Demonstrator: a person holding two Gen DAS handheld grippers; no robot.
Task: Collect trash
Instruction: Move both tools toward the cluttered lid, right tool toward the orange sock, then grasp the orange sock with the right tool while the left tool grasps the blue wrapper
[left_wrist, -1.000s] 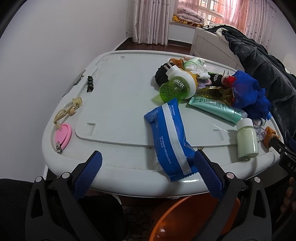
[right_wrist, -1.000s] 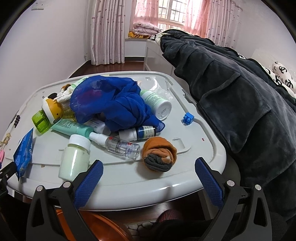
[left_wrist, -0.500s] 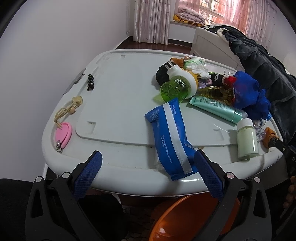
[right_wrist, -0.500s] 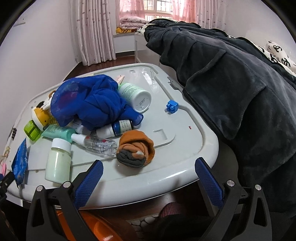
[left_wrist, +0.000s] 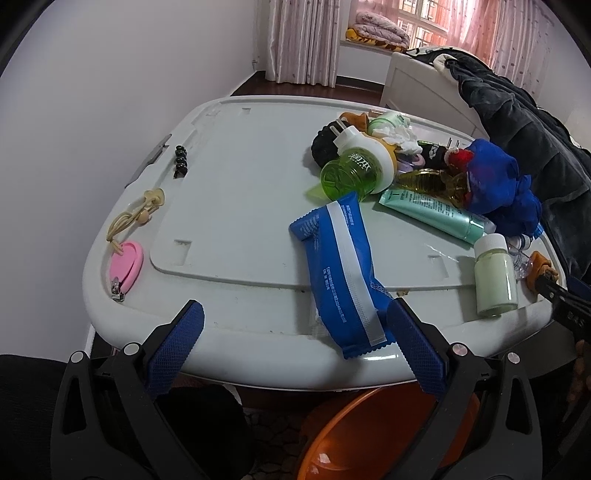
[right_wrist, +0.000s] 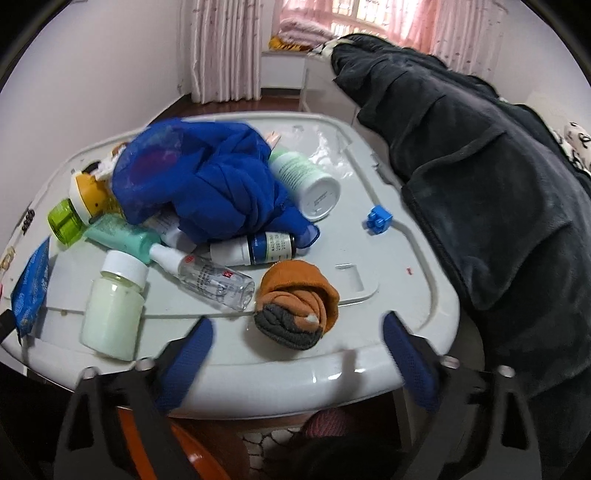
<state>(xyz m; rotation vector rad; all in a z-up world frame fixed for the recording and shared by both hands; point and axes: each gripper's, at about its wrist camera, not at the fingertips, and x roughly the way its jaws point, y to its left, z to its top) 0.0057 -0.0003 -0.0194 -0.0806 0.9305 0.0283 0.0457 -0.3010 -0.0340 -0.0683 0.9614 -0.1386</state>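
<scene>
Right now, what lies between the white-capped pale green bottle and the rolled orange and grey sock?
A clear plastic spray bottle lies on its side between the pale green bottle and the sock, in the right wrist view.

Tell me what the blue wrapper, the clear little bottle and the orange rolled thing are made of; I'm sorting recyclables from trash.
Blue wrapper: thin glossy plastic film, probably; crinkled, with serrated sealed ends.
Clear bottle: transparent plastic or glass, unclear which; the surface shows through it.
Orange roll: knitted fabric, matte and ribbed, likely a sock.

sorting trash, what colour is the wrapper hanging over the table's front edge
Blue with a white stripe, clearest in the left wrist view.
</scene>
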